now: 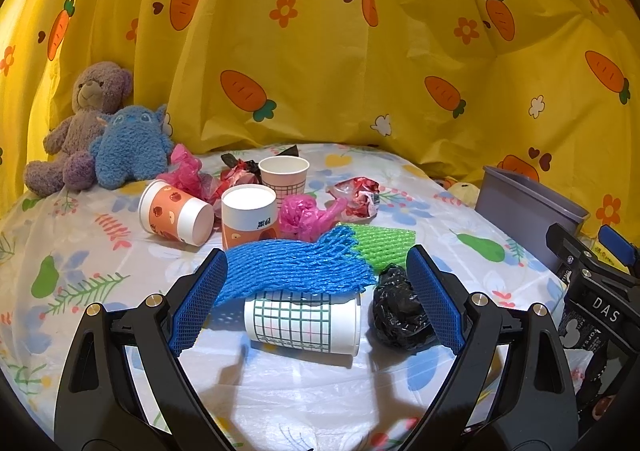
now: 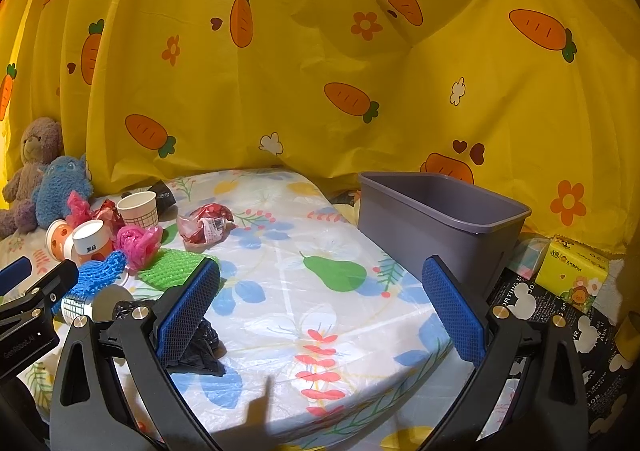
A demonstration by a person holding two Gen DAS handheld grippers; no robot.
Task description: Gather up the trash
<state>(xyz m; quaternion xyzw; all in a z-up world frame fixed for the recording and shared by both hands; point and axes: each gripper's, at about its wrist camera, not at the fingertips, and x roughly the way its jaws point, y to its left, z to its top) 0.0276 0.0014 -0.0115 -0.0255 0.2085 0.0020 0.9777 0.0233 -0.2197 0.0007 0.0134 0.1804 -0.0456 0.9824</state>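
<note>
My left gripper [image 1: 316, 299] is open, its jaws wide around a grid-patterned paper cup [image 1: 304, 321] lying on its side, with a blue foam net [image 1: 296, 265] draped over it. A crumpled black bag [image 1: 400, 311] lies by the right finger, a green foam net [image 1: 380, 245] just beyond. Further back lie orange paper cups [image 1: 176, 213], an upright grid cup [image 1: 283, 175], pink plastic [image 1: 308, 215] and a red wrapper [image 1: 358, 195]. My right gripper [image 2: 320, 305] is open and empty above the tablecloth, with the black bag [image 2: 200, 347] behind its left finger. The grey bin [image 2: 436, 223] stands beyond its right finger.
Two plush toys [image 1: 100, 135] sit at the back left against a yellow carrot-print curtain [image 1: 320, 31]. A yellow tissue pack [image 2: 576, 271] and black printed boxes [image 2: 540, 315] lie right of the bin. The flowered tablecloth [image 2: 312, 291] ends at a front edge near my right gripper.
</note>
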